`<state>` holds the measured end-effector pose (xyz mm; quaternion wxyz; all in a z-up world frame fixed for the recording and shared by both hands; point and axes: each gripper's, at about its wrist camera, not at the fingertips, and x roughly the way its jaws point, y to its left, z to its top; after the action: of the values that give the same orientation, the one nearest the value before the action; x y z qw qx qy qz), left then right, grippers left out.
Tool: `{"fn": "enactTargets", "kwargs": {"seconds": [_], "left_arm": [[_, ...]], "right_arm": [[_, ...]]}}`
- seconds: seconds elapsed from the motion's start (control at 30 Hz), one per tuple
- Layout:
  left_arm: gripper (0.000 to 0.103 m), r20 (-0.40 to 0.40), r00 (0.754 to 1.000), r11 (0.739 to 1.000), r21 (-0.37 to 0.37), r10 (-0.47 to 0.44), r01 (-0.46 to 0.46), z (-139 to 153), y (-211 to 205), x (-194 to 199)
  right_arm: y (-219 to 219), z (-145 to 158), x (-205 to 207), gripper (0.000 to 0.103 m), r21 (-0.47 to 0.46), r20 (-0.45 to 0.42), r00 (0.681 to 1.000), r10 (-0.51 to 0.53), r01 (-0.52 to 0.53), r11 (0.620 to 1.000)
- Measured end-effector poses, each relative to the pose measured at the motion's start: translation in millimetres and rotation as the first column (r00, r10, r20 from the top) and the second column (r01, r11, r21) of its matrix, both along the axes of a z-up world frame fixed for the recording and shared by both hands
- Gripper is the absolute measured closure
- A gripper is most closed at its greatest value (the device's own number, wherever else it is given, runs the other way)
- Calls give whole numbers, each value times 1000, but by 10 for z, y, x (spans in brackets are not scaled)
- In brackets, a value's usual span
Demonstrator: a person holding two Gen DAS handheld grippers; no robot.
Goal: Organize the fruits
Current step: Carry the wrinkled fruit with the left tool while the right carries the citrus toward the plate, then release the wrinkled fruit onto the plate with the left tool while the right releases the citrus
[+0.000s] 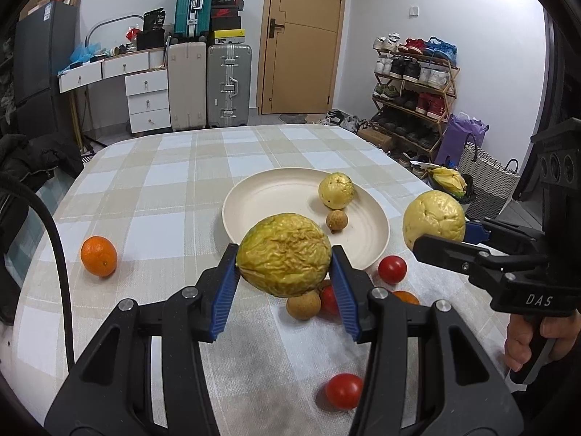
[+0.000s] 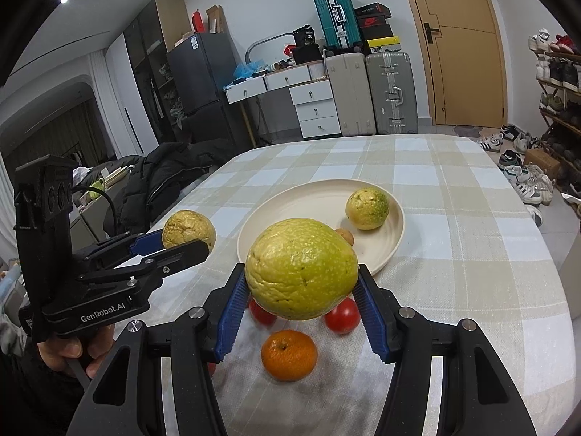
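Nearest the left wrist camera, the left gripper has its blue-padded jaws pinching a wrinkled yellow passion fruit, held clear above the checked tablecloth. Under it on the cloth lie a small brown longan, a red tomato just beside it and part of an orange fruit; another tomato lies nearer, between the gripper's arms, and a third sits just off the near rim of the cream plate.

From the right wrist camera, the right gripper likewise pinches a smoother yellow-green passion fruit in the air, with a mandarin and two tomatoes on the cloth beneath.

Farther on, the plate holds a third passion fruit on its right side and a second longan just near of it. A lone mandarin sits well apart at the left of the table. Beyond the table stand suitcases, a white drawer unit, a wooden door and a shoe rack.
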<state>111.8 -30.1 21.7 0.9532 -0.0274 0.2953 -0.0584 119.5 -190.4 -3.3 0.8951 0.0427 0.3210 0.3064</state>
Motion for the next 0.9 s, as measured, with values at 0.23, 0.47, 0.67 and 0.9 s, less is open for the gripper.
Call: {"fn": "enactTargets", "kwargs": {"seconds": [0.23, 0.47, 0.67, 0.9], "left_arm": [[57, -3, 1000, 1000, -16, 3, -3, -1, -4, 146], [57, 11, 1000, 1000, -6, 15, -15, 42, -29, 235], [57, 7, 1000, 1000, -4, 13, -13, 27, -46, 346], [57, -22, 1000, 1000, 3, 21, -21, -81, -76, 573]], "right_arm": [[8, 23, 90, 44, -2, -19, 1000, -1, 1, 1000], [38, 79, 205, 44, -3, -21, 1000, -7, 7, 1000], [73, 104, 330, 44, 5, -32, 999, -16, 16, 1000], [116, 45, 468, 44, -7, -53, 998, -24, 24, 1000]]}}
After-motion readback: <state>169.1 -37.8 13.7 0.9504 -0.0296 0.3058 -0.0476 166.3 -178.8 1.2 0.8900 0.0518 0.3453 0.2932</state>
